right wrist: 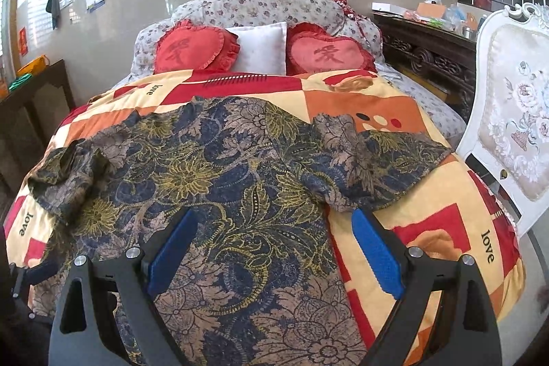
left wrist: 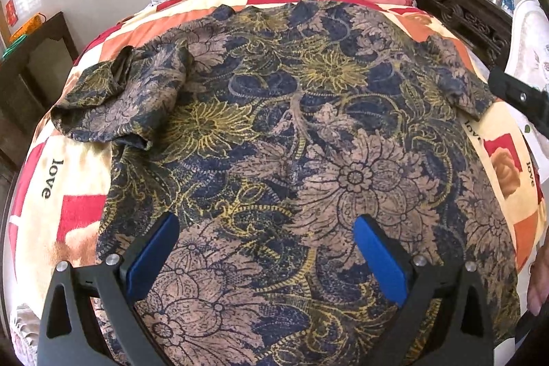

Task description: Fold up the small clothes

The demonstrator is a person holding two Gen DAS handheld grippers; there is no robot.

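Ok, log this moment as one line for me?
stage: before first fold | shirt: spread on blanket, one sleeve bunched | left gripper: open above shirt | right gripper: open, over shirt edge

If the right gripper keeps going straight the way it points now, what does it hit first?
Most likely the floral shirt: the open right gripper points down along the shirt's right edge toward its short sleeve, which lies flat on the patterned blanket. Depth is unclear, so it may touch blanket beside the hem instead.

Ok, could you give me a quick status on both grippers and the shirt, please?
Left gripper open, over shirt. Right gripper open, over its right edge. Shirt flat on blanket, left sleeve bunched. Nothing in the way.
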